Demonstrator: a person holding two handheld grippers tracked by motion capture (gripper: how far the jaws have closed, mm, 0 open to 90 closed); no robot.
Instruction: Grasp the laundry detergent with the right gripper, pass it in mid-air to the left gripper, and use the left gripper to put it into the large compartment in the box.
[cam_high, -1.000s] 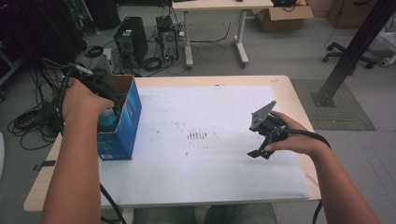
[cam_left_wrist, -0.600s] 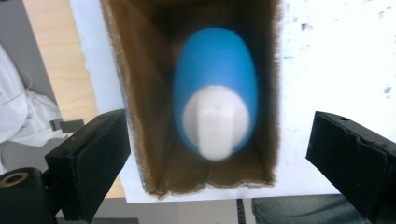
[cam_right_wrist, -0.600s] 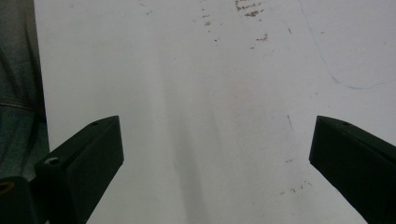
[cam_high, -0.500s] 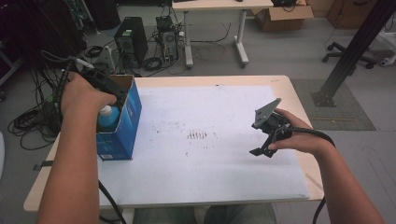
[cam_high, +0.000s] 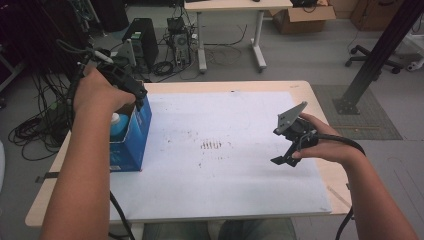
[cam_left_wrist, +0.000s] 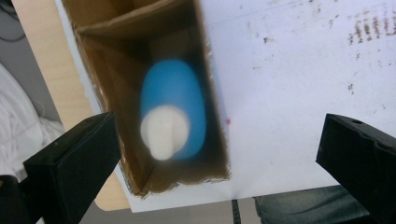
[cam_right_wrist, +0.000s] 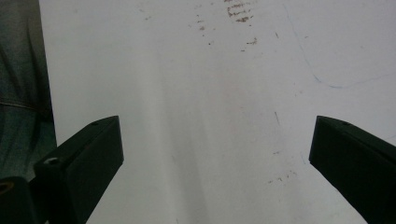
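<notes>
A big white sheet (cam_high: 225, 165) covers most of the counter (cam_high: 320, 100). It has small brown marks (cam_high: 211, 145) near its middle. Nothing stands between the two hands on the sheet. On the floor past the far edge of the counter are computer towers (cam_high: 142, 42), loose cables (cam_high: 35, 130) and another table's legs (cam_high: 260, 35).

A blue box (cam_high: 131, 137) stands at the left edge of the counter, with its top open. Its inside is brown cardboard (cam_left_wrist: 135, 93). A blue bottle (cam_left_wrist: 180, 107) with a white cap (cam_left_wrist: 164, 131) stands upright inside the box, at the end nearer the person. In the high view the bottle's cap and shoulder show just below the left hand.

The left gripper (cam_high: 131, 90) is above the far end of the box and points down into it. Its jaws have just been opening and now stand wide apart. In the left gripper view the bottle sits below and between them, but the jaws do not touch it and hold nothing. The left forearm (cam_high: 82, 175) reaches up along the left edge of the counter.

The right gripper (cam_high: 287, 150) is over the right side of the sheet, near the right edge of the counter. It tilts down toward the sheet. Its jaws are wide open too, with only bare sheet below them. The right hand (cam_high: 325, 142) grips it from the right side, and its cable (cam_high: 350, 145) trails back over the wrist.
</notes>
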